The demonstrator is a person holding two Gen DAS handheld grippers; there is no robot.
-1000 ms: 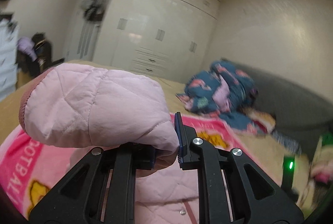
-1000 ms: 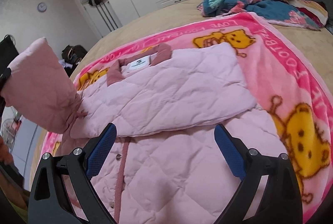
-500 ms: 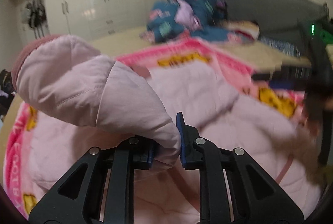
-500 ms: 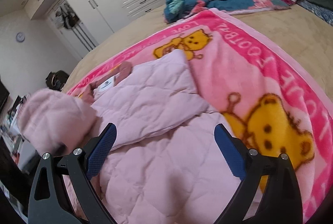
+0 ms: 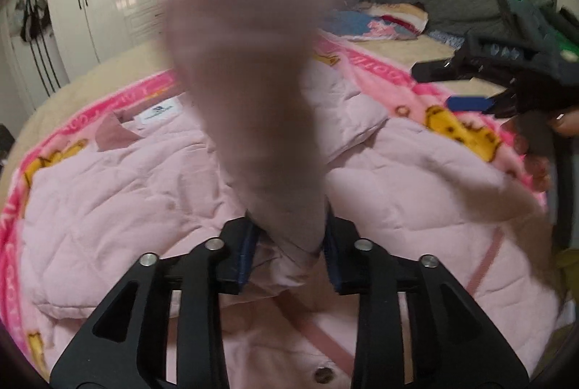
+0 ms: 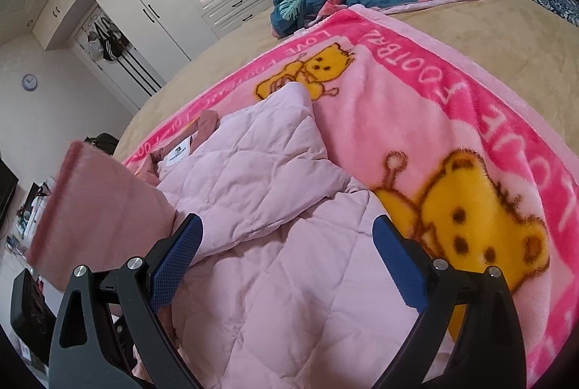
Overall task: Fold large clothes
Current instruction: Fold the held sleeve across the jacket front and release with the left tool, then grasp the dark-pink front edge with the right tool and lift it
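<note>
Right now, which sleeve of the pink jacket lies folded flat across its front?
The sleeve near the yellow bear; the other sleeve is raised between the opening left gripper.

In the left wrist view the sleeve (image 5: 253, 70) is a blurred pink mass and it hides the wardrobe and the bedding behind it. The print on the jacket's neck label (image 5: 159, 109) is too small to read. The right hand-held gripper (image 5: 466, 88) is cut off by the right edge.
</note>
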